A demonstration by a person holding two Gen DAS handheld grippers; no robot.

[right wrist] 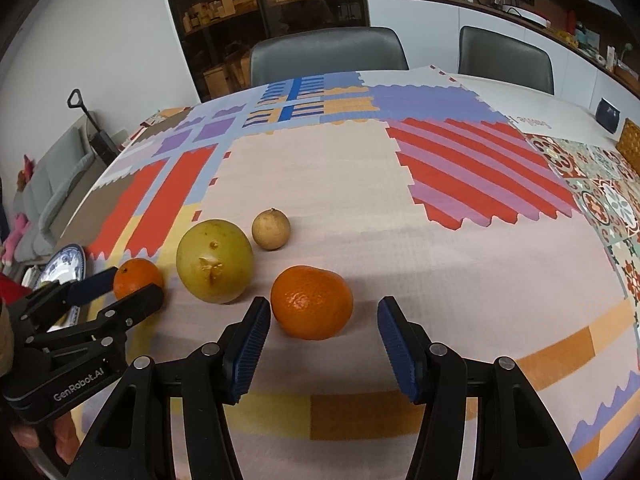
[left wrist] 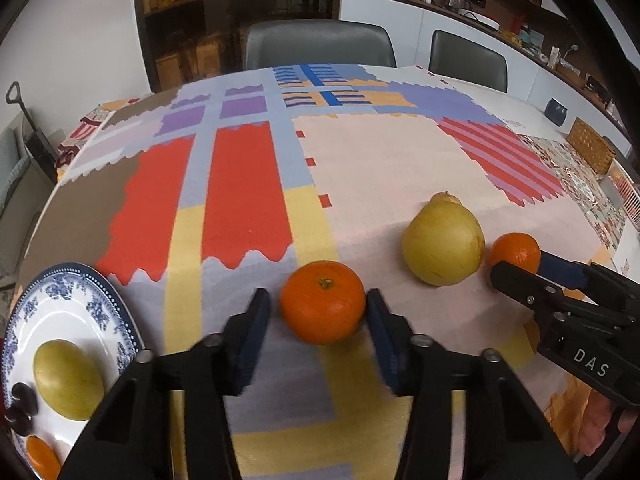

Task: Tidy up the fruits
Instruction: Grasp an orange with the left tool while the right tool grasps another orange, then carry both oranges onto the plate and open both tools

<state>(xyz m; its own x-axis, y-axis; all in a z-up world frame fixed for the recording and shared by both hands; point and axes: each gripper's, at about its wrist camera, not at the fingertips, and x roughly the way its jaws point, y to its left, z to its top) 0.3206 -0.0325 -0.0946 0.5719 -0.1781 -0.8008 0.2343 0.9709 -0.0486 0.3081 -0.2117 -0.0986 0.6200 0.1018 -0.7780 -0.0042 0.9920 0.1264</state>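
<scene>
Blue-patterned plate [left wrist: 100, 292] faces only the left tool [left wrist: 316, 312]; both tools gape around oranges.

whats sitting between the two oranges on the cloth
The big yellow-green pomelo sits between the left orange and the right orange; the right wrist view shows it best, with a smaller tan fruit set farther back.

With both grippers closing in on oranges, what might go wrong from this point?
1. The left gripper straddles a round orange with its jaws still apart; an off-centre squeeze could roll it away.
2. The right gripper reaches for another orange close beside the big yellow fruit, so a finger might nudge that.
3. The plate sits near the table's edge and already holds fruit.
</scene>
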